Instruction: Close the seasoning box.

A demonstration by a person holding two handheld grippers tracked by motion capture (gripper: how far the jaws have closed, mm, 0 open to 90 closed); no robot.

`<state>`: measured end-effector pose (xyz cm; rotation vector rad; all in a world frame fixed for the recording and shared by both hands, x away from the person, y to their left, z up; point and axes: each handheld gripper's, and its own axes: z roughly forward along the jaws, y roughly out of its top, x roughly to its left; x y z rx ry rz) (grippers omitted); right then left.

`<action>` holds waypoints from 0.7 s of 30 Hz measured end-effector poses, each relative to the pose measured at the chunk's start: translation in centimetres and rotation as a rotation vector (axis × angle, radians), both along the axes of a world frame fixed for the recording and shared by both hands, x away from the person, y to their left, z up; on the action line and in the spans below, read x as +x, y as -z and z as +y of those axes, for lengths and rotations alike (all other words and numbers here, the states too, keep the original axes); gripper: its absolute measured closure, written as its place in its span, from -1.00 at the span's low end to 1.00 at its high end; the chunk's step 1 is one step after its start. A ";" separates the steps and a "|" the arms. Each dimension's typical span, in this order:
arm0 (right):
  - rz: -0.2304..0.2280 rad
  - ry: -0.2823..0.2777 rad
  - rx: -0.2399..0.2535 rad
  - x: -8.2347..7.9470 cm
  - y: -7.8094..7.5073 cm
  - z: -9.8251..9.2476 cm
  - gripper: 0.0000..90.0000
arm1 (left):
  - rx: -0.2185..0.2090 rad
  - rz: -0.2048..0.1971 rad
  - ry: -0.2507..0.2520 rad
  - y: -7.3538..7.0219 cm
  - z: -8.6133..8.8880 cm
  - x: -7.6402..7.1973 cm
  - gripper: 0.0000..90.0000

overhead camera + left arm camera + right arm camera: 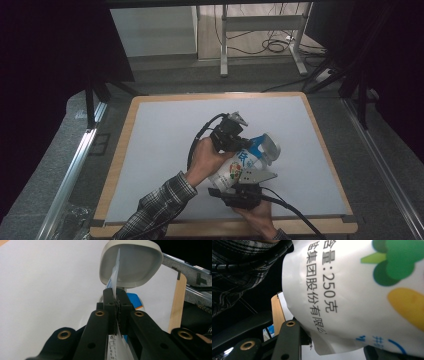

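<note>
Working over the desk [165,130], whose pale mat runs out to a wooden rim, we have wide bare room toward its far edge and both far corners, while the near edge lies just beneath our hands, so any swing is best taken away from us. The pouch [239,167], a white printed bag with a blue top, is held up off the surface near the middle of the near edge, tipped toward the right edge. It looks soft and only part filled, and we judge it light, with smooth film that could slip and sag between two grips. The right gripper [241,186] is clamped across its lower body, jaws partly apart with the bulging film [352,297] pressed between them. The left gripper [115,302] has its jaws nearly together on the thin flat strip [115,275] at the pouch's top, next to a grey oval mouth [135,262]. That stiff sealed strip seems the best hold for pulling; the body takes a squeeze but may crease. A hard tug could tear unevenly or spill.
</note>
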<state>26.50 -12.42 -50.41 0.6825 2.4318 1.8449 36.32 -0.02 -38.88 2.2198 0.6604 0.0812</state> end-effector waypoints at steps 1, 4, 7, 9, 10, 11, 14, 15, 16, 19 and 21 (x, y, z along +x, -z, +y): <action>0.000 0.000 0.001 0.0 0.0 0.0 0.39 | 0.001 0.002 -0.001 0.0 0.0 0.0 0.97; -0.001 0.000 0.003 0.0 0.0 0.0 0.39 | 0.004 0.000 0.001 -0.1 0.0 0.0 0.97; -0.001 0.000 0.005 0.0 -0.1 0.0 0.39 | 0.005 0.002 0.001 -0.1 0.0 0.0 0.97; -0.004 0.000 0.004 0.0 -0.1 0.1 0.39 | 0.008 0.004 0.003 -0.1 0.0 0.0 0.97; -0.005 0.000 0.005 0.0 -0.1 0.1 0.39 | 0.010 0.004 0.003 -0.2 0.0 0.0 0.97; -0.001 0.000 0.006 -0.1 -0.1 0.1 0.39 | 0.011 0.005 0.003 -0.2 0.0 0.0 0.97; 0.000 0.000 0.008 -0.1 -0.2 0.1 0.39 | 0.011 0.005 0.002 -0.2 0.0 0.0 0.97; 0.000 0.000 0.008 -0.1 -0.2 0.1 0.39 | 0.011 0.005 0.002 -0.2 0.0 0.0 0.97; 0.000 0.000 0.008 -0.1 -0.2 0.1 0.39 | 0.011 0.006 0.002 -0.2 0.0 0.0 0.97; -0.002 0.001 0.008 -0.1 -0.2 0.1 0.39 | 0.011 0.006 0.002 -0.2 -0.1 0.1 0.97; -0.002 0.002 0.007 -0.1 -0.2 0.1 0.39 | 0.016 0.007 0.004 -0.3 -0.1 0.1 0.97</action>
